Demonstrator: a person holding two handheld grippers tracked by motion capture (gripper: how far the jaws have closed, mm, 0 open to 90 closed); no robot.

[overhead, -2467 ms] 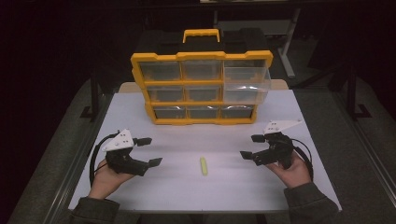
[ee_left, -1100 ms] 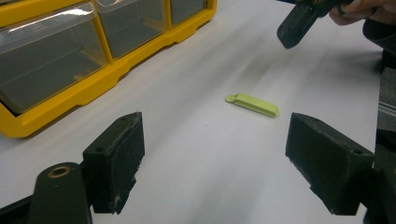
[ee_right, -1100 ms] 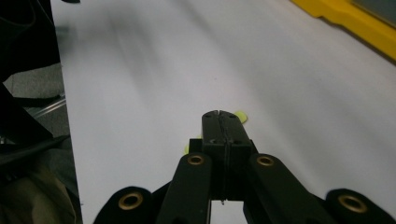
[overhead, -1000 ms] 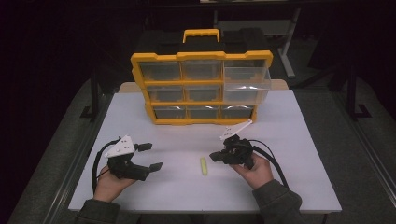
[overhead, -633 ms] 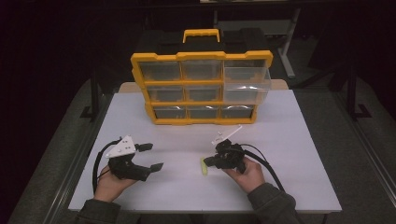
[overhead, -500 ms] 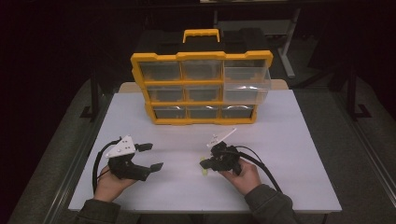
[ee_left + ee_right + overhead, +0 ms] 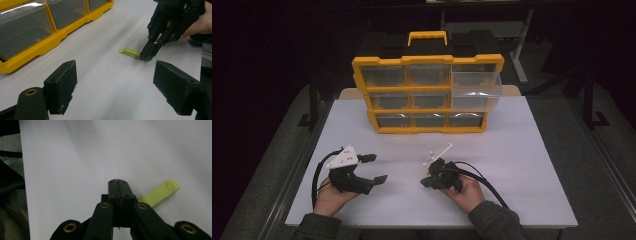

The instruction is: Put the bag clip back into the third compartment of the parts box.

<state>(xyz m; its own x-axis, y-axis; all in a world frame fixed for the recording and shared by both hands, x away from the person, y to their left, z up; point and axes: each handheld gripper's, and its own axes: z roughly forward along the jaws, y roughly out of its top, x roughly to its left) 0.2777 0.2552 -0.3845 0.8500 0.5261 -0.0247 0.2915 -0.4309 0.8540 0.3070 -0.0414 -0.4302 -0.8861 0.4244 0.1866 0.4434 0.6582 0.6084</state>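
Note:
A small yellow-green plastic strip [image 7: 130, 52] lies flat on the white table [image 7: 522, 150], in front of the yellow drawer organizer [image 7: 428, 95]. My right gripper [image 7: 430, 180] is rolled on its side and points down at the strip, with its jaws shut over the strip's near end. From the right gripper view [image 7: 117, 182] the strip [image 7: 160, 192] sticks out past the closed jaws to the right, its near end hidden. My left gripper [image 7: 374, 168] rests open at the table's front left, aimed at the strip, nothing between its fingers [image 7: 61, 87].
The organizer's clear drawers are in place except the top right drawer [image 7: 476, 90], which is pulled out. Its lower front edge [image 7: 50, 42] runs along the left of the left gripper view. A cable [image 7: 492, 185] trails from the right gripper.
My right gripper has travelled left from the table's right side to the strip, rolled over and shut at the strip's end. The left gripper has barely moved.

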